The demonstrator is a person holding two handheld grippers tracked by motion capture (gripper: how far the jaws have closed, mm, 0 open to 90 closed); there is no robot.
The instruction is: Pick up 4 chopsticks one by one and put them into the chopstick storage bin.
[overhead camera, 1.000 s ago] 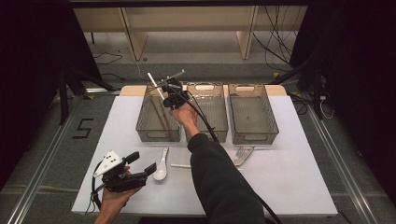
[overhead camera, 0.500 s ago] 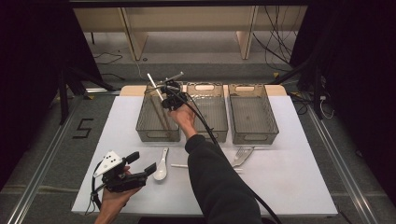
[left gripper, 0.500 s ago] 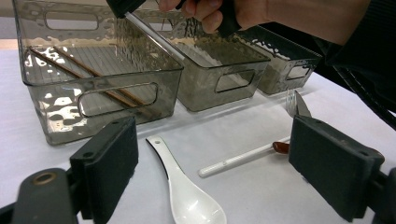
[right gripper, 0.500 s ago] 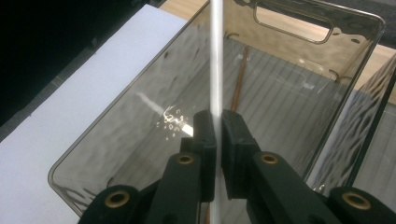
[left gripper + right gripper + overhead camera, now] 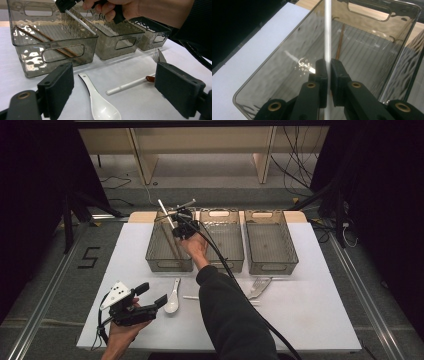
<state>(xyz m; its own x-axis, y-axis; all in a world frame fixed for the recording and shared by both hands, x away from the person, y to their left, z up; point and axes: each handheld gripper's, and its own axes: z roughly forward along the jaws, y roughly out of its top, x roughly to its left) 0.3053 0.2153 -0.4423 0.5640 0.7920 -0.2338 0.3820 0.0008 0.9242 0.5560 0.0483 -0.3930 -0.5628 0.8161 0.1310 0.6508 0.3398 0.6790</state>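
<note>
A single mark can be read: a large dark figure "5" [image 5: 90,257] in blocky, angular strokes, seen in the high view. It stands on the grey floor [image 5: 55,285] to the left of the white bench [image 5: 310,310], near the bench's far left corner, between a metal floor rail [image 5: 47,292] and the bench's edge. It reads upright from the person's side. No other text, label, brand or number can be read on the bins, the cutlery or the tongs in any view.

White chopstick [image 5: 327,30], smoky grey bin [image 5: 169,245], white spoon [image 5: 100,105]
</note>
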